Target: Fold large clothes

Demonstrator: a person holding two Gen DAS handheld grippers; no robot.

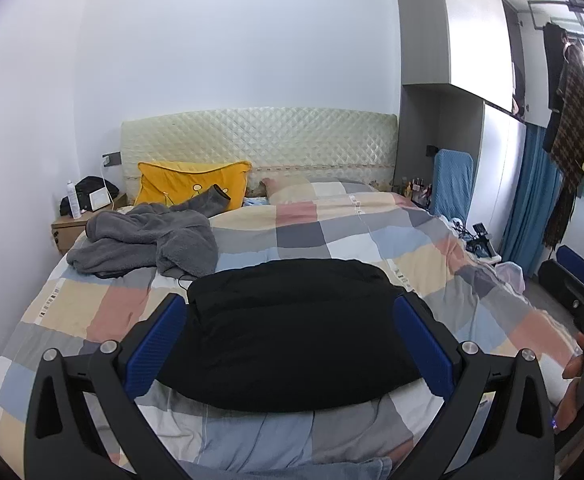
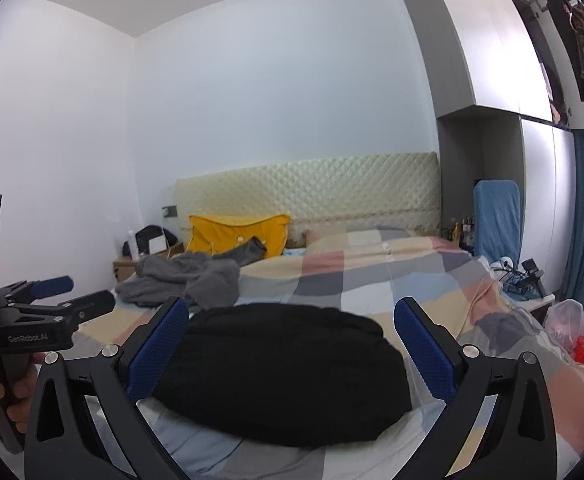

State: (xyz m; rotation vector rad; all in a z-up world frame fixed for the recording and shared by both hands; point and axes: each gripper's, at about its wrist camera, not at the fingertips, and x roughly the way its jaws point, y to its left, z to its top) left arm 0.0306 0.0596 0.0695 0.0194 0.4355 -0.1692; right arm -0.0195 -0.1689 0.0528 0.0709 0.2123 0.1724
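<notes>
Now both grippers hover with jaws spread wide and empty — left gripper (image 1: 290,344), right gripper (image 2: 292,346) — over the black garment (image 1: 292,332) lying bundled on the checked bed (image 1: 311,232), soft, floppy stuff, best pinched at its outer edges.

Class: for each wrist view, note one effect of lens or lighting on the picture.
Left wrist view: fisheye bends the tall grey wardrobe; dark corners. Right wrist view: the folded black garment is so dark its folds barely show; window light glares on the wardrobe doors.
</notes>
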